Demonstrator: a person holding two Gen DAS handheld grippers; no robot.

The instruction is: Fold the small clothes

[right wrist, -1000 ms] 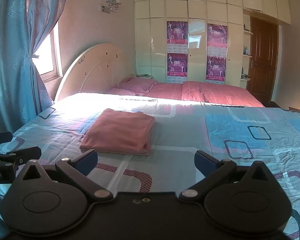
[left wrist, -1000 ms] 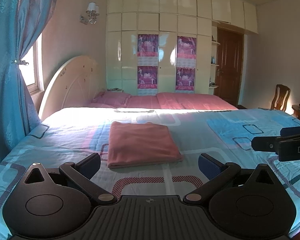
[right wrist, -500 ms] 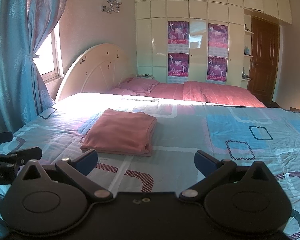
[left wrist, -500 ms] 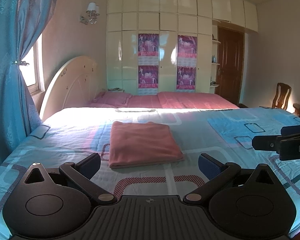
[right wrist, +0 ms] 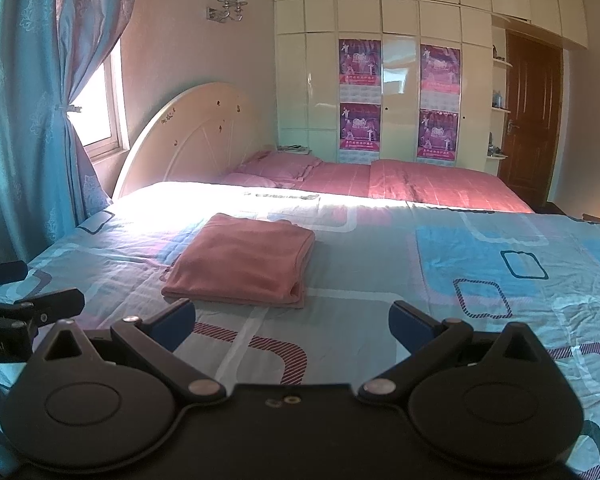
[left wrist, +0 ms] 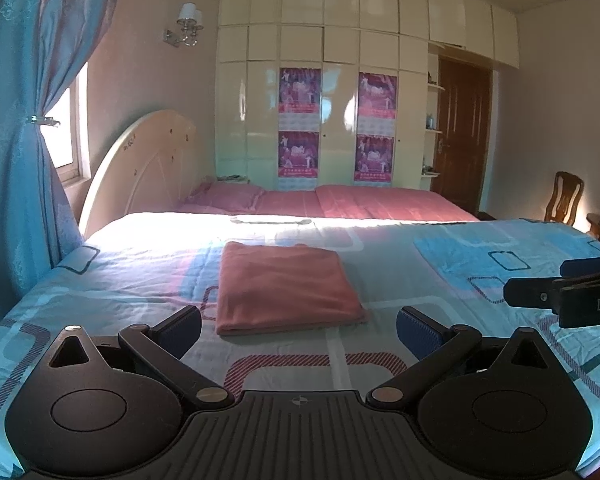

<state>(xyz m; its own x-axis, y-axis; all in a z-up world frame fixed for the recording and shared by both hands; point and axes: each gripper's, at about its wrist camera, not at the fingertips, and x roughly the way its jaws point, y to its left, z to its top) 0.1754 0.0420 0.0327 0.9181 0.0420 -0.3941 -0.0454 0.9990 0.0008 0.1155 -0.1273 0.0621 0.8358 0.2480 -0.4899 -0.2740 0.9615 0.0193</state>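
Observation:
A pink garment (left wrist: 286,286) lies folded into a neat rectangle on the patterned blue bedsheet (left wrist: 440,264); in the right wrist view the same pink garment (right wrist: 244,266) shows its stacked layers at the right edge. My left gripper (left wrist: 298,330) hangs open just short of its near edge, with nothing between the fingers. My right gripper (right wrist: 292,326) is open too, held back from the fold and slightly to its right. Each gripper's fingers show at the edge of the other's view: right gripper (left wrist: 560,292), left gripper (right wrist: 24,292).
A second bed with a pink cover (left wrist: 364,202) and pillows stands behind. A rounded headboard (left wrist: 140,168) and blue curtain (left wrist: 16,140) are on the left. A cream wardrobe (left wrist: 340,100), brown door (left wrist: 464,136) and wooden chair (left wrist: 566,196) line the back and right.
Both grippers have shifted very slightly, so the folded garment sits a touch differently in each view. The garment itself has not moved and both grippers stay open.

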